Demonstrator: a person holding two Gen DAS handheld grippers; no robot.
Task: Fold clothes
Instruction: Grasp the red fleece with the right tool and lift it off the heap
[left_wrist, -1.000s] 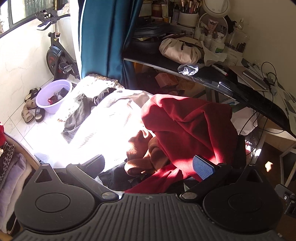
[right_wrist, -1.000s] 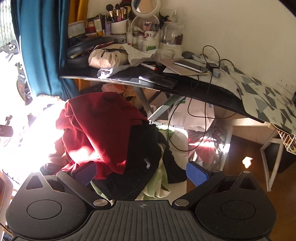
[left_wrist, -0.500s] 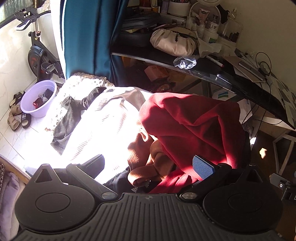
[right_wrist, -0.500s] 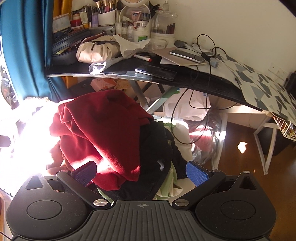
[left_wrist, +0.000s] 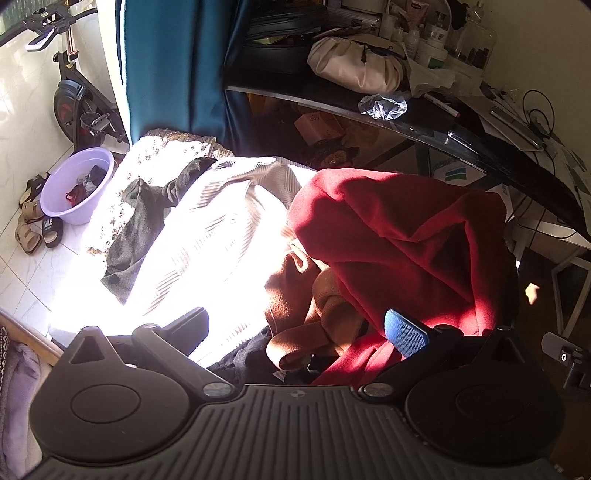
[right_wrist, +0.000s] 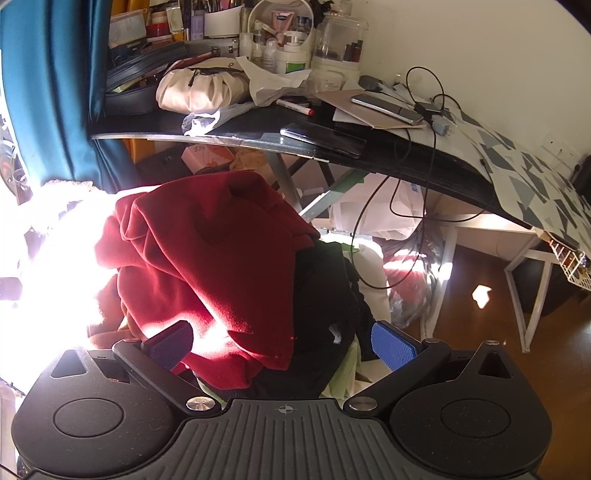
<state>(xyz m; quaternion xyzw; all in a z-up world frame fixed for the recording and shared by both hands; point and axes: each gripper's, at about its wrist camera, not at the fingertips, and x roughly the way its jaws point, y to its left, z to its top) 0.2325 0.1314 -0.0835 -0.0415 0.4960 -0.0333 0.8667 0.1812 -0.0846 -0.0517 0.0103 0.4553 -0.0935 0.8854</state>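
Lilac basin: a round lilac plastic basin (left_wrist: 75, 186) with small dark items inside sits on the pale tiled floor, far ahead and left of the left gripper, beside tan and black sandals (left_wrist: 35, 229).
Grey garment: a dark grey knit garment (left_wrist: 142, 229) lies crumpled ahead and left of the left gripper, partly on the cream piece.
Cream garment: a cream ribbed knit garment (left_wrist: 221, 236) is spread flat in glaring sunlight, straight ahead of the left finger.
Left gripper: the black left gripper (left_wrist: 295, 330) has its fingers spread wide, holding nothing; its blue pad (left_wrist: 405, 333) sits against the lower red fabric.
Brown garment: a tan-brown soft garment (left_wrist: 295, 299) is bunched between the spread fingers, just ahead of them.
Red garment: a large dark red fleece garment (left_wrist: 399, 236) is heaped ahead and right of the left gripper; in the right wrist view the same red heap (right_wrist: 207, 266) lies ahead of the right gripper, its lower edge near the left pad.
Right gripper: the black right gripper (right_wrist: 282, 343) is also spread wide and empty, over the pile.
Black garment: a black garment (right_wrist: 325, 317) lies under the red one, between the right gripper's fingers.
Desk: a black curved desk (right_wrist: 406, 162), cluttered with a cream pouch (right_wrist: 199, 90), stands beyond the pile.
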